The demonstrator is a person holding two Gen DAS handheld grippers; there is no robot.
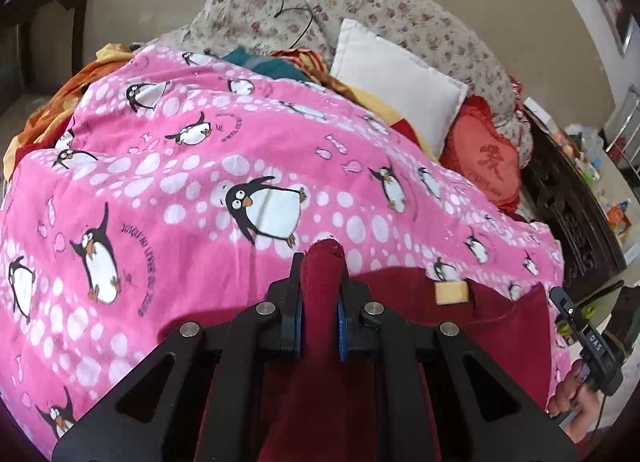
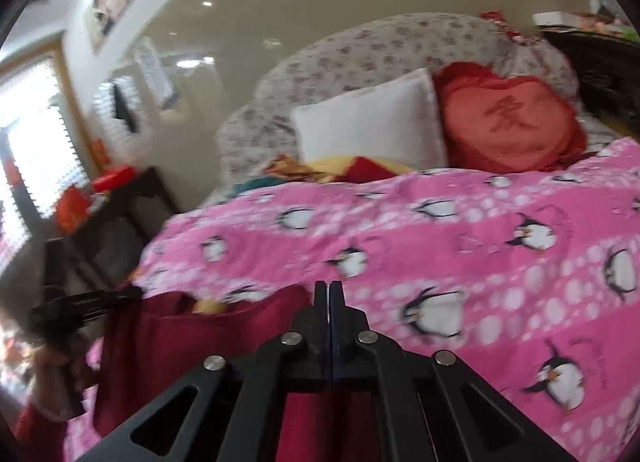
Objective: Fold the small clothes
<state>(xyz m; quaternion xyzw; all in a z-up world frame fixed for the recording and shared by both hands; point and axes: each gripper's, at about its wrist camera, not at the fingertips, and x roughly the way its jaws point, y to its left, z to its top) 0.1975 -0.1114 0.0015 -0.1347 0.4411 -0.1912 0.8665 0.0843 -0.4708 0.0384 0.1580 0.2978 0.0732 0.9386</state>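
A dark red garment with a yellow label hangs over the pink penguin blanket on the bed. My left gripper is shut on a bunched fold of it that sticks up between the blue pads. The cloth stretches right to my right gripper, which a hand holds. In the right wrist view, the right gripper has its fingers pressed together at the garment's top edge, with red cloth hanging below. The left gripper is a dark blur at the cloth's far left end.
A white pillow, a red heart cushion and floral bedding lie at the head of the bed. Other crumpled clothes sit beyond the blanket. A dark side table stands left, and dark carved furniture right.
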